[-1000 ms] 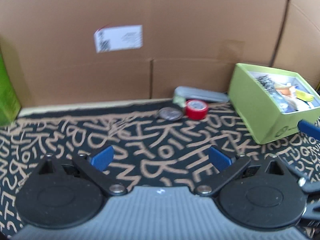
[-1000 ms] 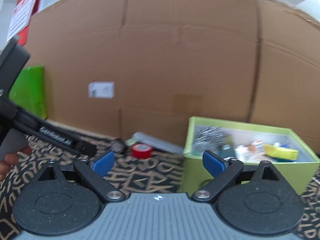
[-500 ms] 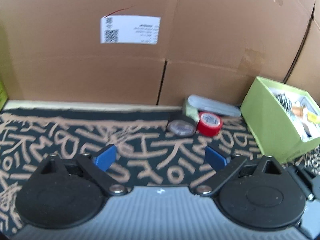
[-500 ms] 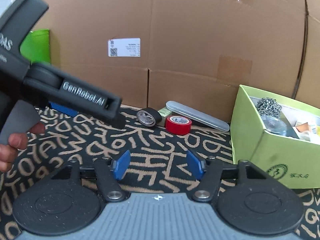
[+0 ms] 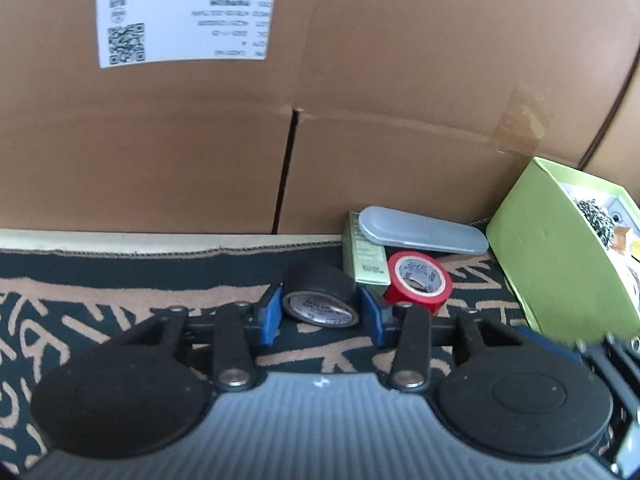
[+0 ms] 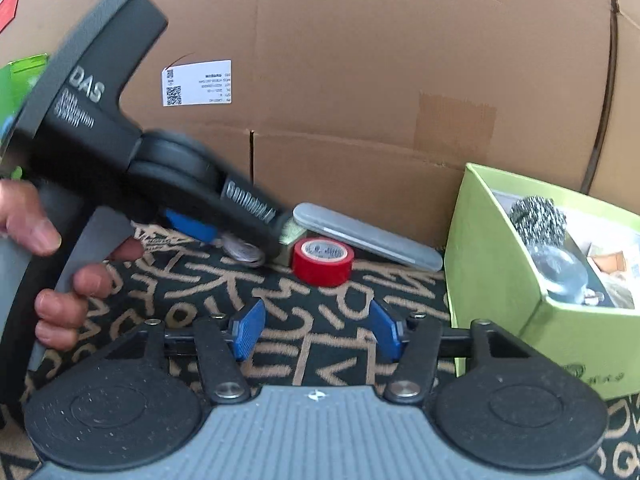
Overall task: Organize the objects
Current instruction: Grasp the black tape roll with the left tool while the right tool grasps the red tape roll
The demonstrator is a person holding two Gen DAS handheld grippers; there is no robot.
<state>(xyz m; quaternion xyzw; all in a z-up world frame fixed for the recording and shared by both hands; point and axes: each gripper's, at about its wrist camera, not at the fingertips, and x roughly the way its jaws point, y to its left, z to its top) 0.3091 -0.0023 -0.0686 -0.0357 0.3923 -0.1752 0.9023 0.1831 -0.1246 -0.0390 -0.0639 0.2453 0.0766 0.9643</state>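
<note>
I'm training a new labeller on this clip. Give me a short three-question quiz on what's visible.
1. Which item sits between the left gripper's jaws? A) red tape roll B) black tape roll C) spoon
2. True or false: the red tape roll lies inside the box.
3. What colour is the box holding the steel scourer?
Key: 1 B; the jaws have just been closing around it. 2 False; the red tape roll sits on the patterned mat. 3 Green: the green box.
</note>
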